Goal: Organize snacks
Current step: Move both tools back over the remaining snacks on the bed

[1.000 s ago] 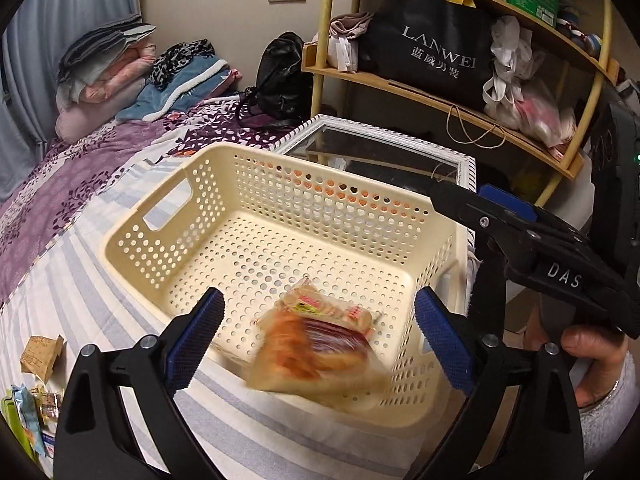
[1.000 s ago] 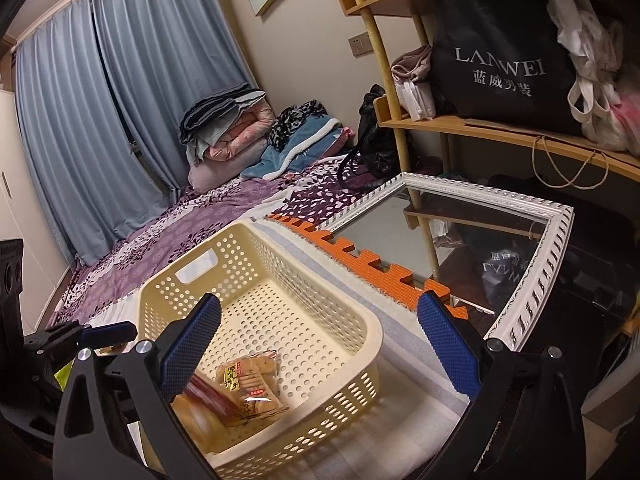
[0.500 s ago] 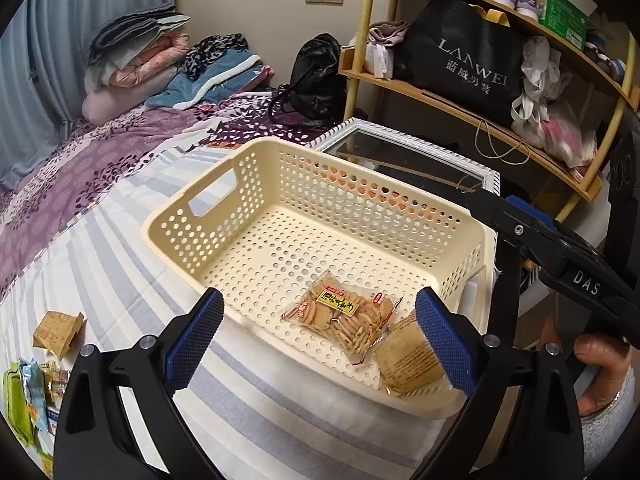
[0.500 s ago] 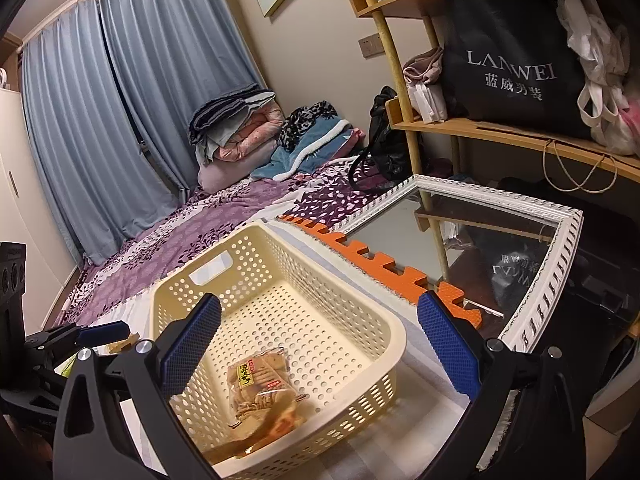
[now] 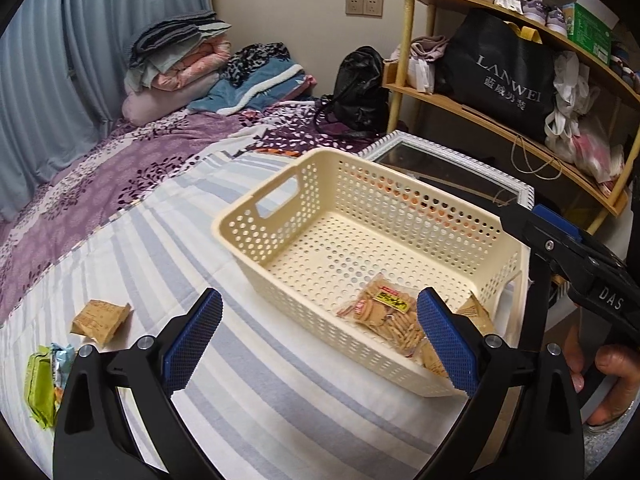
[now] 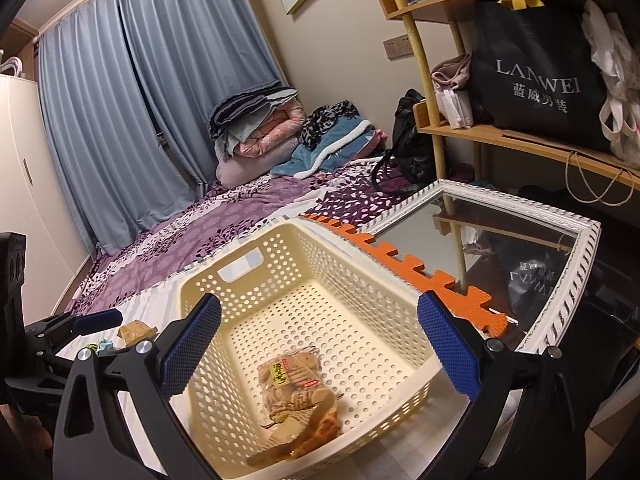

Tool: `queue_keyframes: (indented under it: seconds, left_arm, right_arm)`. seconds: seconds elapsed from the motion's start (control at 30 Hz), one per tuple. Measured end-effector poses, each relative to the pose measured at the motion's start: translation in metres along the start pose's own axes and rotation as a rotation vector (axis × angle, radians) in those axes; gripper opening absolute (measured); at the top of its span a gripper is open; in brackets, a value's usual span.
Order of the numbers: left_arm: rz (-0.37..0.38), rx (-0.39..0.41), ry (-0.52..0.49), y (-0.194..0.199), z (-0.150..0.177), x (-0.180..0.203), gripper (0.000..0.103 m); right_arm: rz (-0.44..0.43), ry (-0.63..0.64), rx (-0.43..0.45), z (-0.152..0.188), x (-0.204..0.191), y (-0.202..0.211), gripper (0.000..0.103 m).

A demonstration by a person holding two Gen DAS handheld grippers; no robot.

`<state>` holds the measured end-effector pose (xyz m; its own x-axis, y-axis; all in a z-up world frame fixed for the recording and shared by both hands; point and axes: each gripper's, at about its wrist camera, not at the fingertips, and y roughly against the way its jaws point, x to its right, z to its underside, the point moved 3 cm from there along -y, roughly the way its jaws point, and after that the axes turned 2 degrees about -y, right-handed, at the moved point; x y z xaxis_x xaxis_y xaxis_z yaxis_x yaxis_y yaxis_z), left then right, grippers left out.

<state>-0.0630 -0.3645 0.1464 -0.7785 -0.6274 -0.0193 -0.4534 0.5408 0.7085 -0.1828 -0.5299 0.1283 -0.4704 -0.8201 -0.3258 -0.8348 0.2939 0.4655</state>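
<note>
A cream perforated basket [image 5: 320, 184] stands on the striped bed cover; it also shows in the right wrist view [image 6: 304, 240]. Inside it lie a clear cracker packet [image 5: 384, 312] and a tan packet [image 5: 476, 314]; the right wrist view shows them piled together [image 6: 296, 396]. My left gripper [image 5: 316, 344] is open and empty, back from the basket's near wall. My right gripper [image 6: 318, 350] is open and empty above the basket's near end. A brown snack packet [image 5: 100, 320] and green and blue packets [image 5: 44, 376] lie on the cover at the left.
A white-framed mirror [image 6: 560, 240] and an orange foam mat [image 6: 420, 276] lie beside the basket's far side. A wooden shelf with a black bag [image 5: 508, 76] stands at the right. Folded blankets [image 5: 180, 60] are piled at the head of the bed.
The orange snack packet that hung between my left fingers dropped into the basket. My left gripper then pulled back and swung left, bringing the loose packets on the cover into view.
</note>
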Motion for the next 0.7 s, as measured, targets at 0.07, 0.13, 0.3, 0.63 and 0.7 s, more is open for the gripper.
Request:
queue_keyframes:
  seconds: [0.07, 0.13, 0.3, 0.63, 0.7]
  left_arm:
    - [-0.018, 0.006, 0.005, 0.003, 0.001, -0.005, 0.1]
    - [-0.038, 0.013, 0.008, 0.006, 0.002, -0.009, 0.1]
    - [-0.073, 0.02, 0.02, 0.013, 0.006, -0.022, 0.1]
    - [-0.13, 0.029, 0.084, 0.026, 0.02, -0.058, 0.1]
    - [-0.14, 0.03, 0.106, 0.029, 0.025, -0.068, 0.1]
  right_arm:
    - [-0.009, 0.008, -0.003, 0.001, -0.006, 0.0, 0.098]
    - [-0.017, 0.018, -0.006, 0.001, -0.011, -0.001, 0.098]
    - [-0.044, 0.044, -0.017, 0.002, -0.028, -0.004, 0.098]
    - [-0.116, 0.141, -0.048, 0.009, -0.078, -0.009, 0.098]
    - [-0.132, 0.16, -0.056, 0.011, -0.089, -0.011, 0.098]
